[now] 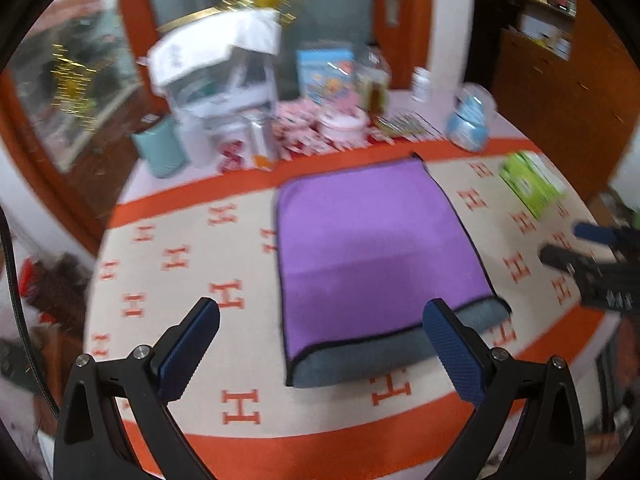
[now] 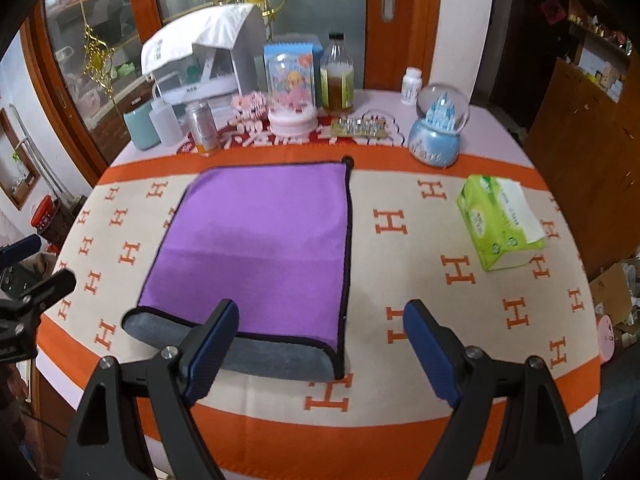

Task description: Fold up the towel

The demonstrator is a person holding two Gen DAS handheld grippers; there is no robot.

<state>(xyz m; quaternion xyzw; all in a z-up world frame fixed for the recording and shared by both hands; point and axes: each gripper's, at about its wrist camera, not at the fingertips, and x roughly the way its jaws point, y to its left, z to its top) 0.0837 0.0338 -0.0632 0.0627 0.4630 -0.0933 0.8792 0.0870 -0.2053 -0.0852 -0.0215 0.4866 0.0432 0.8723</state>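
A purple towel (image 1: 372,248) with a grey underside and dark trim lies folded flat on the orange and cream table cover (image 1: 192,280). It also shows in the right wrist view (image 2: 260,240), with a grey strip showing along its near edge. My left gripper (image 1: 320,320) is open and empty, held above the table in front of the towel's near edge. My right gripper (image 2: 320,320) is open and empty above the towel's near right corner. The right gripper shows at the right of the left wrist view (image 1: 576,248). The left gripper shows at the left edge of the right wrist view (image 2: 36,260).
A green tissue pack (image 2: 500,224) lies to the right of the towel. Along the table's back stand a snow globe (image 2: 438,128), a bottle (image 2: 337,76), a pink dome toy (image 2: 292,92), a white appliance (image 2: 200,60), cups and small jars. A door is behind.
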